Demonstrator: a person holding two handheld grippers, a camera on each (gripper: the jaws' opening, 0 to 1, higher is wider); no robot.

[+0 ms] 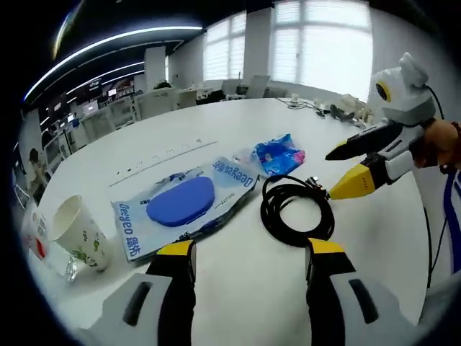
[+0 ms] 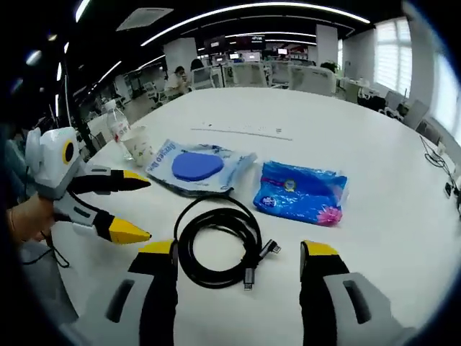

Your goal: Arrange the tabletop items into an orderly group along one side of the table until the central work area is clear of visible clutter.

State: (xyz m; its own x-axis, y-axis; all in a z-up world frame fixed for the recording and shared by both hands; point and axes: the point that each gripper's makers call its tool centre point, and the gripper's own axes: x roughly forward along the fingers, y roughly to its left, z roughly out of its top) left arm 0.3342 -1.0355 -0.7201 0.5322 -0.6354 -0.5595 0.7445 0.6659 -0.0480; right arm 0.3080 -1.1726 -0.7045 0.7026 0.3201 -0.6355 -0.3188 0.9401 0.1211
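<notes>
Barely begun: cable, pouch, blue packet, cup scattered mid-table; left gripper and right gripper agape, empty.

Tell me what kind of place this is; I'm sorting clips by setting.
Probably an open-plan office: a large white table, rows of desks with monitors behind it, and long ceiling strip lights.

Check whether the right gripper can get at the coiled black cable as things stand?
Probably yes. The right gripper is open and the black cable lies flat on the table just ahead of its fingers, with nothing between. The left gripper hovers off to one side.
</notes>
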